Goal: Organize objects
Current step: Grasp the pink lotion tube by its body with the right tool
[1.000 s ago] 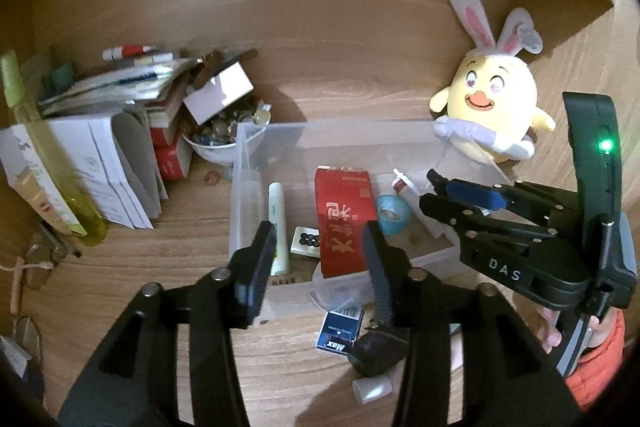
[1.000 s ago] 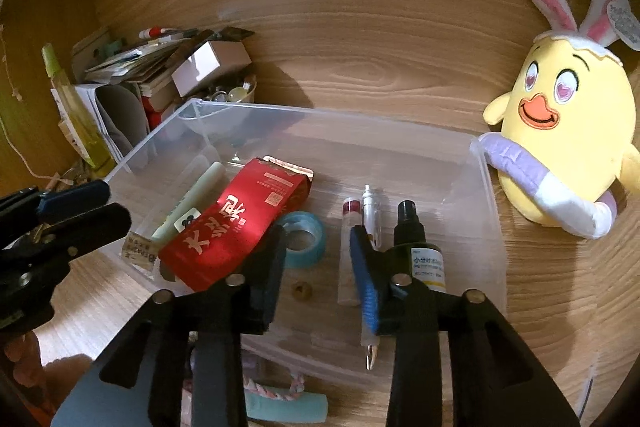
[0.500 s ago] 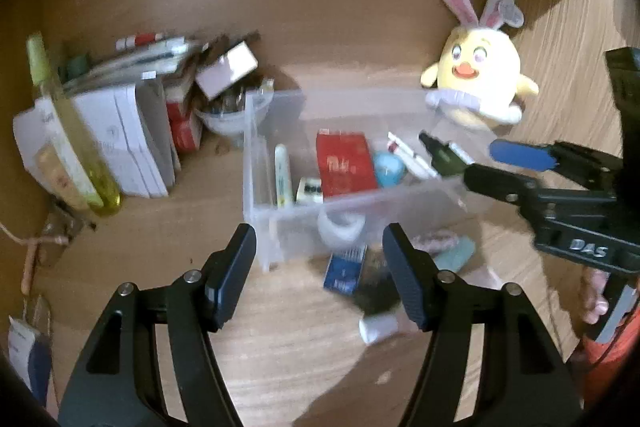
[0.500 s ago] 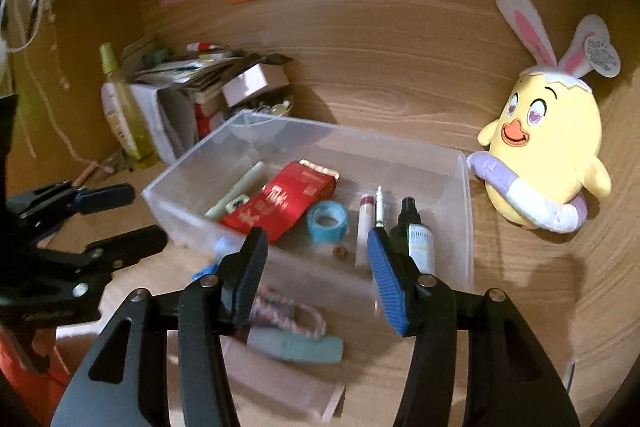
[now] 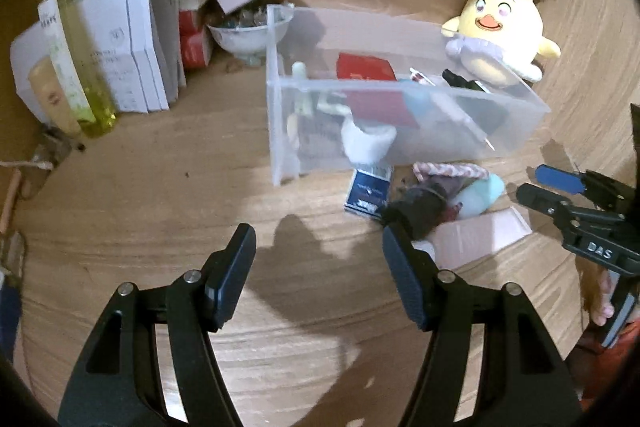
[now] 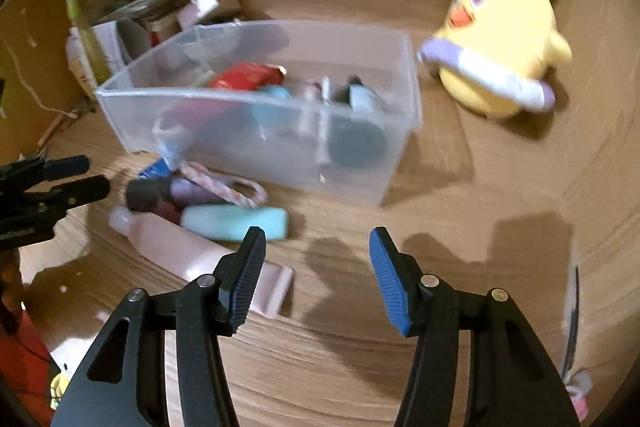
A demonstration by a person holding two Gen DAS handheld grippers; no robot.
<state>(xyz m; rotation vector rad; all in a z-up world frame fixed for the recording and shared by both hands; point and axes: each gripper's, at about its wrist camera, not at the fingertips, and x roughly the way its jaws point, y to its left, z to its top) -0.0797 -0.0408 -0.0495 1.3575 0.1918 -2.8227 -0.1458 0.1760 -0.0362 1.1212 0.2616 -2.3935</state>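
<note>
Both claws hang open and empty above the wooden counter (image 5: 140, 195). The left claw (image 5: 318, 263) and right claw (image 6: 316, 267) face a clear plastic bin (image 6: 256, 115) holding small items; a teal tube (image 6: 236, 223) and pink tube (image 6: 168, 243) lie just near it.

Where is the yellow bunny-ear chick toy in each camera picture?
Left wrist view: the chick toy sits upper right, behind the clear box's far right corner.
Right wrist view: the chick toy is upper right, blurred, just right of the clear box.
Shared landmark: the clear box.
</note>
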